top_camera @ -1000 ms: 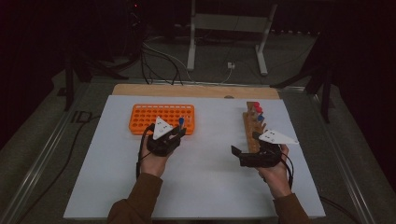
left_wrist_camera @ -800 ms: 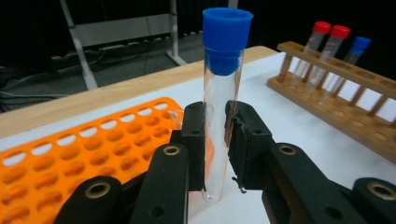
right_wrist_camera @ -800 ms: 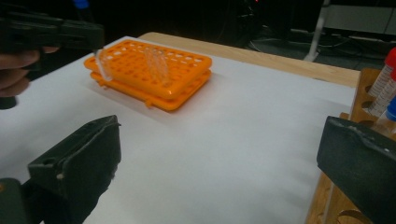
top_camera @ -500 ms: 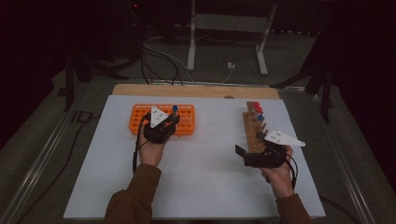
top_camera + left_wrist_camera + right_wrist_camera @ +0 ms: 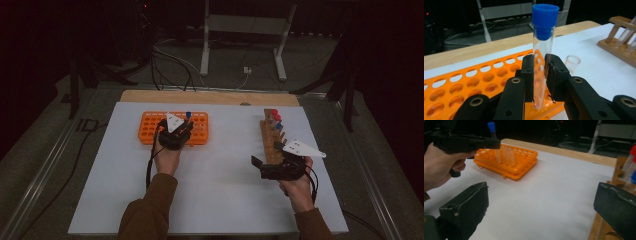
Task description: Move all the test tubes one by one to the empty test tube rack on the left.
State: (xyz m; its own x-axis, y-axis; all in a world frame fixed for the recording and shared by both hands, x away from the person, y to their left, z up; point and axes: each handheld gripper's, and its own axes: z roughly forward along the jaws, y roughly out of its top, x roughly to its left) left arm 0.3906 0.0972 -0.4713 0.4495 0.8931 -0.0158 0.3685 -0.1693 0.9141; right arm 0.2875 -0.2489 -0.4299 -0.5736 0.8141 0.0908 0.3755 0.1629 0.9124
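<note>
The left gripper [image 5: 540,75] was clenched on a clear test tube with a blue cap [image 5: 544,45], held upright with its lower end entering a hole near the right-hand edge of the orange rack [image 5: 150,131], which lay toward the far left corner of the table [image 5: 220,200]. The step looked like seating the tube. Next would likely come lowering it straight, then releasing. The right gripper [image 5: 265,165], jaws apart and empty, hovered beside the wooden rack [image 5: 272,145] at the table's right edge.

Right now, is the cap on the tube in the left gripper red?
No, the cap on the tube clamped by the left gripper is blue, as the left gripper view shows.
</note>
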